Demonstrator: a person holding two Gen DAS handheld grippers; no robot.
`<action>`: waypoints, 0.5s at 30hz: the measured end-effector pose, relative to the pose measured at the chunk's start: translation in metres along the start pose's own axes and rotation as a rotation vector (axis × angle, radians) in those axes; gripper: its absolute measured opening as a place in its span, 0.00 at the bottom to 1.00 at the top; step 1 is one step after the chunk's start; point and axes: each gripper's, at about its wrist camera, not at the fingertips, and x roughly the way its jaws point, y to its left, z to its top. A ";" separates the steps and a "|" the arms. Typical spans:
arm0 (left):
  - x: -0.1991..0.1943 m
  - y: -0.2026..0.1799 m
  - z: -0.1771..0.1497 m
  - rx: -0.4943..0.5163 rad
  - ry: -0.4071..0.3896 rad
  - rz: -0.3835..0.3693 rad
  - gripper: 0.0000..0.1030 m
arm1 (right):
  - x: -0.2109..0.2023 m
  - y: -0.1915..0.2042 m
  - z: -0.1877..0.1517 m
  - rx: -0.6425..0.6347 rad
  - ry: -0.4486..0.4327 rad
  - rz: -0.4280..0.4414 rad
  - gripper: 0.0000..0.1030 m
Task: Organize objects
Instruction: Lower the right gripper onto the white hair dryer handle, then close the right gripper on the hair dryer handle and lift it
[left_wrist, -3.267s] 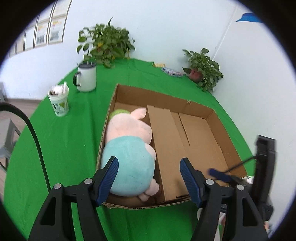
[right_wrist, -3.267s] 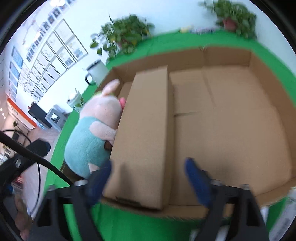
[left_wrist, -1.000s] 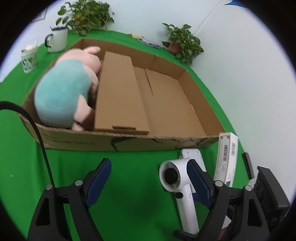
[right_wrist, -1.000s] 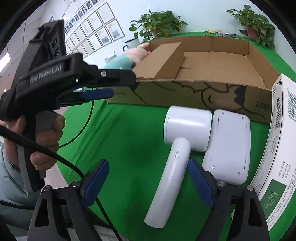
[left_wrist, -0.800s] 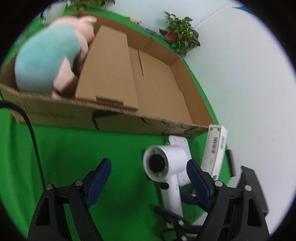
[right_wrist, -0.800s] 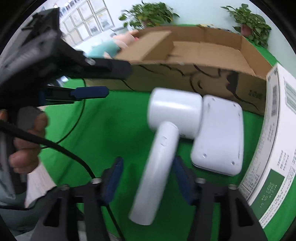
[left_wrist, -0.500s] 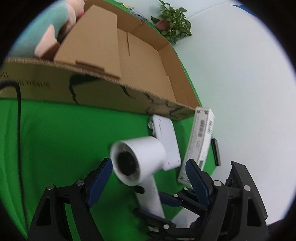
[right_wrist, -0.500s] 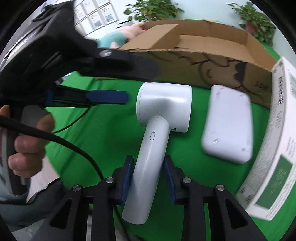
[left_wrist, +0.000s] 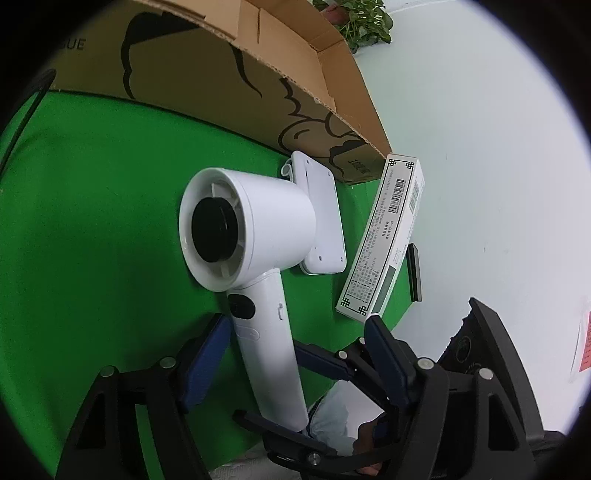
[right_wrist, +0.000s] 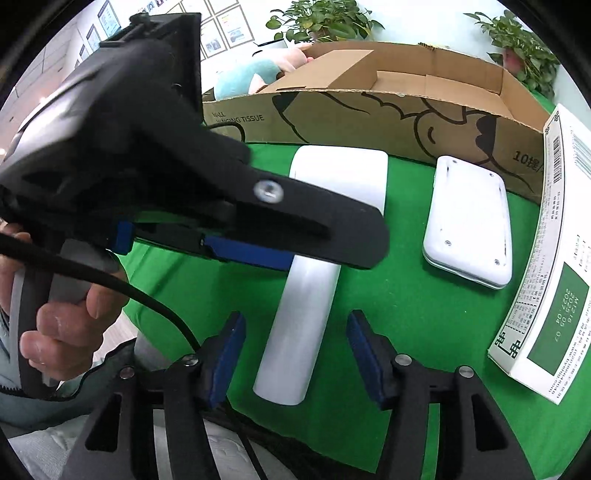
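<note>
A white hair dryer (left_wrist: 243, 229) lies on the green cloth, its handle (right_wrist: 299, 325) pointing toward me. My left gripper (left_wrist: 295, 354) straddles the handle from the side. Its jaws are closing: one blue pad (left_wrist: 207, 358) sits close beside the handle, the other stands well off. My right gripper (right_wrist: 297, 350) straddles the handle's end with gaps on both sides, and its jaws are opening. In the right wrist view the left gripper (right_wrist: 258, 221), held by a hand, crosses over the handle.
A flat white device (right_wrist: 469, 225) and a long white-and-green carton (right_wrist: 546, 277) lie right of the dryer. Behind them stands an open cardboard box (right_wrist: 369, 122) holding a plush pig (right_wrist: 255, 74). A small black item (left_wrist: 414, 271) lies by the table edge.
The right gripper closed on the dryer handle, shifted the dryer left away from the white device, then spread its jaws. The left gripper dropped down onto the handle.
</note>
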 end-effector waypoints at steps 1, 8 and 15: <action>0.001 0.000 -0.001 -0.005 -0.003 0.001 0.71 | -0.001 0.000 -0.001 0.000 0.000 0.000 0.50; 0.008 0.000 -0.006 -0.024 -0.016 0.024 0.60 | -0.008 0.005 -0.001 -0.021 0.001 -0.037 0.32; 0.006 0.001 -0.012 -0.020 -0.037 0.101 0.30 | -0.017 0.006 -0.001 -0.010 -0.003 -0.072 0.30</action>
